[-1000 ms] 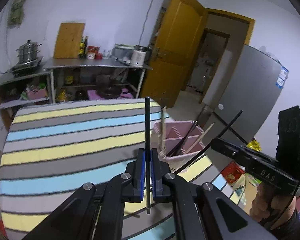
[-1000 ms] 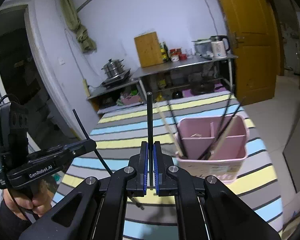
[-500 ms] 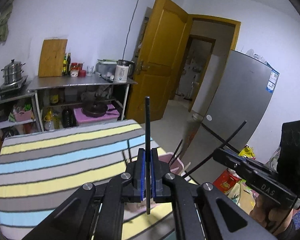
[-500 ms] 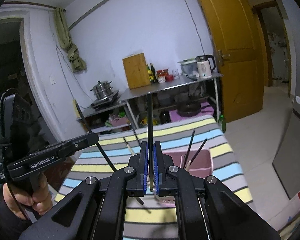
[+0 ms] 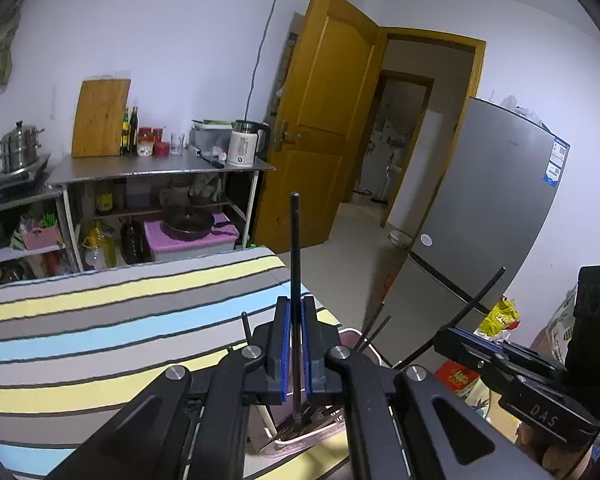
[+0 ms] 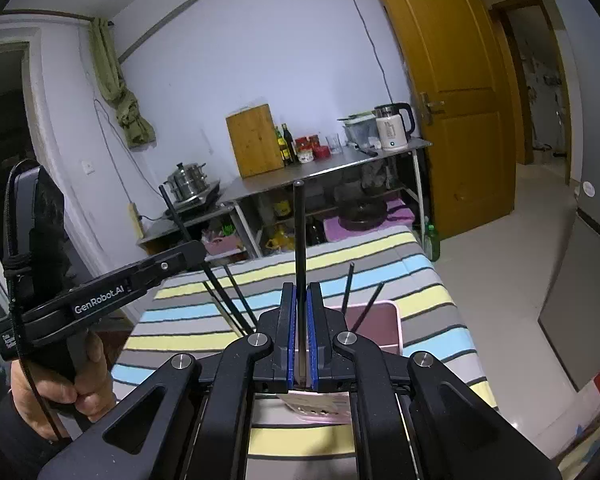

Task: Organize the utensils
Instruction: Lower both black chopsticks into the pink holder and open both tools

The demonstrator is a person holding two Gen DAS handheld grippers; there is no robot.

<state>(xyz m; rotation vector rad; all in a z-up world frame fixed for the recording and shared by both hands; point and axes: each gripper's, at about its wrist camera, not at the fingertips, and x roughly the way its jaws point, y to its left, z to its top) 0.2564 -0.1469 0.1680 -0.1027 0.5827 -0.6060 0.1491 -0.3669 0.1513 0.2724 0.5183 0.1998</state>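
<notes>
Black chopstick [image 5: 295,264]: upright, pinched by left gripper [image 5: 297,344]
Right gripper [image 6: 301,332]: pinching another black chopstick [image 6: 299,240]
Pink holder [image 6: 384,322]: on striped bench [image 6: 432,292], chopsticks inside

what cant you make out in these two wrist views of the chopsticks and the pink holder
- Pink holder: its compartments and what lies inside are hidden in both wrist views by the gripper bodies.
- Lower end of the chopstick in the right gripper: lost between its own fingers, right wrist view.
- Right hand: left wrist view, cut off by the frame edge and covered by the gripper.
- Labels on the jars on the far shelf: too small, both views.
</notes>
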